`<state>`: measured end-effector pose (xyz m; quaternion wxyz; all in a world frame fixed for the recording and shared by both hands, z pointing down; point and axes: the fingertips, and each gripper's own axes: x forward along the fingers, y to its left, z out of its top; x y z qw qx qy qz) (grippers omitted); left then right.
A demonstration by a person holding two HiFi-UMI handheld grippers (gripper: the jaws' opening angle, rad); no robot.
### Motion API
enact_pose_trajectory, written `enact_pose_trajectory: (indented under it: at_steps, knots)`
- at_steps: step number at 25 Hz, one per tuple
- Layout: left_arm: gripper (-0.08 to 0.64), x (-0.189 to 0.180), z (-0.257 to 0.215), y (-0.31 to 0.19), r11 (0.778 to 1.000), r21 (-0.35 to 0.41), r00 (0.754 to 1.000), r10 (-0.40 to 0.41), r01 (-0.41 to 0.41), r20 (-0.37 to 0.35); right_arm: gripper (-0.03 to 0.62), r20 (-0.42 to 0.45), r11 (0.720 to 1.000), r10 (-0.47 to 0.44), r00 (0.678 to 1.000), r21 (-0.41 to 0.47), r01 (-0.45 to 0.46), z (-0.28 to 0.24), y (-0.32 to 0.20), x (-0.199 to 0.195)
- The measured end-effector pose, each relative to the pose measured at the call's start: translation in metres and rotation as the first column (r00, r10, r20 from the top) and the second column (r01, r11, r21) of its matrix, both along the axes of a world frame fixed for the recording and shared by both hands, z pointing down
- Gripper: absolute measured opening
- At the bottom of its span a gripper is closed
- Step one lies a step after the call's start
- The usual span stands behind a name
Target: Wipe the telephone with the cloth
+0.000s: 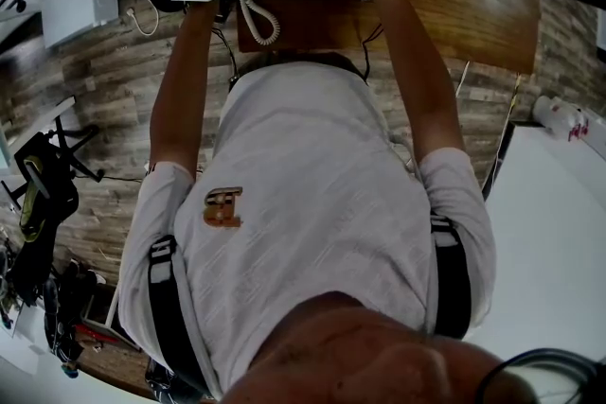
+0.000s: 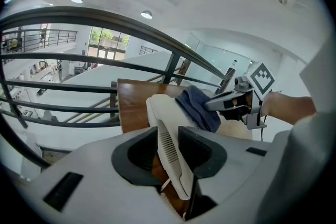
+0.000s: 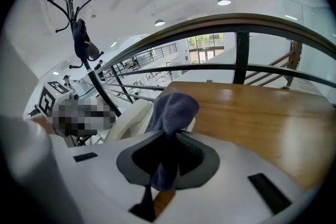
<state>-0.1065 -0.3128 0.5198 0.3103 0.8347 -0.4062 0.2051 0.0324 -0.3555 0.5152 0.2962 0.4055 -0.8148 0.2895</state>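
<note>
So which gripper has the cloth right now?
The right gripper: its jaws are shut on the dark blue cloth, while the left gripper clamps the white telephone handset instead.

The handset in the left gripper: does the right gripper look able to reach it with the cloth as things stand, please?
Probably yes: the cloth in the right gripper seems to rest on the far end of the handset, with nothing between them.

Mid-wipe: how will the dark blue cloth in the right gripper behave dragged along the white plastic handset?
Likely floppy: the dark blue cloth sits in a soft bunch ahead of the right gripper, a tail hanging below. Probably light, so it may fold rather than press evenly on the white plastic handset. Unlikely to slip; the jaws pinch it.
</note>
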Motion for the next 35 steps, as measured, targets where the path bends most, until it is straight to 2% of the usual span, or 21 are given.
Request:
enact_pose_trajectory:
  at_steps: [4,8,15,21,23,26,35]
  knots:
    - [0.121,-0.002,-0.001,0.000,1.000,0.000,1.000,-0.009,0.009,0.011,0.060,0.010,0.999,0.034,0.999,0.025,-0.035,-0.008,0.010,0.021]
    - [0.121,0.001,0.001,0.001,1.000,-0.005,1.000,-0.001,0.001,0.003,0.060,0.068,0.997,-0.001,0.998,0.072,-0.004,-0.031,0.031,0.014]
    - [0.123,0.002,0.000,0.002,1.000,-0.011,1.000,-0.004,0.003,-0.013,0.060,0.264,0.996,-0.072,0.962,0.073,0.054,-0.059,0.052,-0.043]
    - [0.123,-0.001,0.000,0.001,1.000,-0.009,1.000,-0.010,0.009,-0.012,0.060,0.329,0.996,-0.089,0.940,0.004,0.093,-0.041,0.060,-0.087]
    - [0.123,-0.001,0.000,0.001,1.000,-0.010,1.000,-0.011,0.011,-0.013,0.060,0.328,0.996,-0.072,0.942,-0.021,0.083,-0.030,0.058,-0.091]
    - [0.123,0.000,-0.001,0.000,1.000,-0.009,1.000,-0.015,0.015,-0.013,0.060,0.283,0.998,-0.049,0.958,-0.027,0.059,-0.017,0.054,-0.086]
    - [0.123,-0.001,-0.002,0.000,1.000,-0.005,1.000,-0.023,0.023,-0.012,0.060,0.118,0.999,0.031,0.992,-0.014,-0.030,0.011,0.052,-0.031]
